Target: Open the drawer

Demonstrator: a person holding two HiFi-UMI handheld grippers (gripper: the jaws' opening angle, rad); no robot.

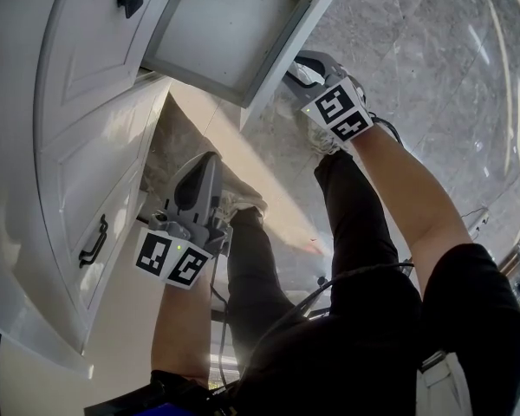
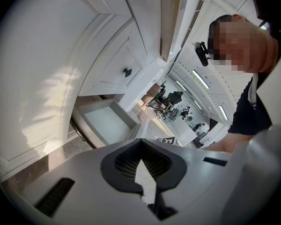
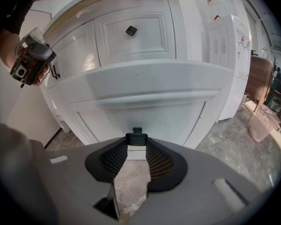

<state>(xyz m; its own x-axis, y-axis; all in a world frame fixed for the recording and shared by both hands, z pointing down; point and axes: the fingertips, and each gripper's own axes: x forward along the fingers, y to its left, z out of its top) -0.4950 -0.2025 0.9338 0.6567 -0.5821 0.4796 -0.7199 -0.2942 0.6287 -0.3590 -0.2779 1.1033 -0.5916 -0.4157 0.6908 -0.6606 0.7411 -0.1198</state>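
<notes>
Right tongs [image 3: 137,143]: closed on the small black knob [image 3: 137,138] of the drawer, one tip at each side of it; aimed slanting down at the drawer's face.
Drawer [image 1: 225,29]: pulled well out of the white cabinet [image 1: 78,76], flat grey bottom showing inside a raised rim.
Drawer front [image 3: 150,86]: white and moulded, with the gripped knob at its middle.
Closed drawer [image 3: 133,34]: just above the open drawer, flush with the cabinet, bearing a black knob of its own [image 3: 131,30].
Door [image 1: 87,189]: beside the drawer on the left tongs' side, shut, with a black bar handle [image 1: 93,241].
Left tongs [image 2: 139,143]: tips together, nothing between them; held in the air well apart from the drawer, near the door with the bar handle, touching neither.
Marker cubes: one on the right tongs [image 1: 340,111] just beside the drawer's front corner, one on the left tongs [image 1: 173,261] far from the drawer.
Legs: black trousers [image 1: 355,224] standing in front of the drawer, with pale shoes [image 1: 238,199] near the foot of the cabinet.
Floor [image 1: 416,42]: grey marbled stone below and around the drawer.
Cable [image 1: 329,289]: dark, draped across the trousers, well away from the drawer.
</notes>
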